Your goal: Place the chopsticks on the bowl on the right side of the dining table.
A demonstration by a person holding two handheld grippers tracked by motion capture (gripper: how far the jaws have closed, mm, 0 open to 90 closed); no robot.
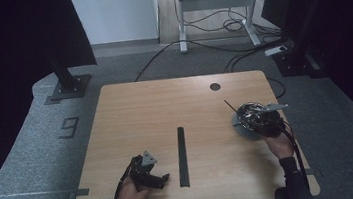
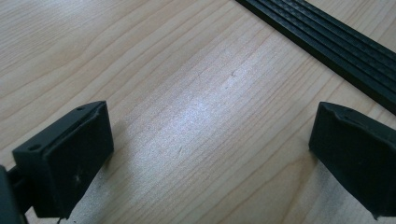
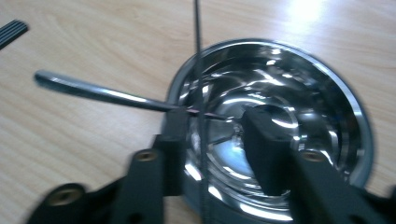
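Note:
A shiny steel bowl (image 3: 327, 79) stands on the right side of the wooden table (image 1: 132, 129); in the high view the bowl (image 1: 241, 129) lies partly under my right gripper (image 1: 257, 113). A metal handle (image 3: 93, 89) sticks out of the bowl to the left, and a thin black rod (image 3: 197, 42) runs away from it across the rim. My right gripper (image 3: 217, 135) hangs over the bowl's inside, jaws apart, with the rod passing between them unclamped. My left gripper (image 1: 159, 180) rests low at the front left, and in its own view the left gripper (image 2: 210, 140) is open over bare wood.
A long black ribbed strip (image 1: 182, 156) lies lengthwise in the middle of the table, just right of the left gripper; the strip (image 2: 336, 42) also crosses the left gripper view. A dark round hole (image 1: 215, 86) marks the far edge. Cables and a desk frame stand on the floor beyond.

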